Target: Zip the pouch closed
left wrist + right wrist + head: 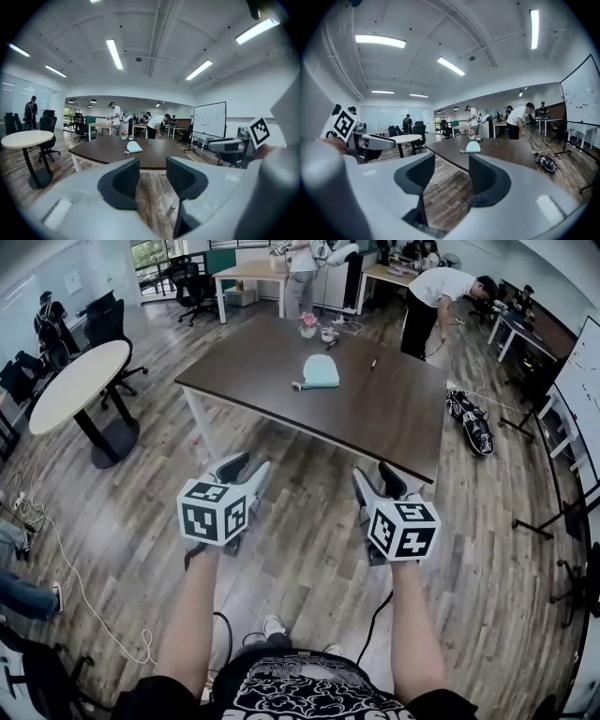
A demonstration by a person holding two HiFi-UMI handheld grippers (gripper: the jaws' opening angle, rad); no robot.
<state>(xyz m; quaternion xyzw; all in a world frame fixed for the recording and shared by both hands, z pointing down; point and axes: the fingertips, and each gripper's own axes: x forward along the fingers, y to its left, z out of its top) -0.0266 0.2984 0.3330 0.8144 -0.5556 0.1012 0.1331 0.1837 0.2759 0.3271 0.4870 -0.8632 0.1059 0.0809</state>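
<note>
Two-handed, hovering short of the dark table [281, 367]

Taking in, at far left, a round white table [80, 381] standing on the wood floor [309, 549]. Holding the left gripper [248, 467] out over that floor, short of the tabletop's near edge, jaws standing a narrow gap apart, gripping nothing, only floorboards showing between the pads. Seeing the pale blue pouch [321, 371] lying flat about mid-tabletop, well in from every edge and well apart from both grippers, a small tab poking out toward the near-left corner; being too far off to tell whether the zip is open or closed. Noting a small flower pot [307, 326] near the far edge behind the pouch and a dark pen [373, 362] to the right of the pouch. Holding the right gripper [375, 476] beside the left, also over the floor before the near edge, jaws likewise narrowly parted and empty. Finishing at right with a dark bag [469, 423] lying on the floor beyond the tabletop's right edge.
</note>
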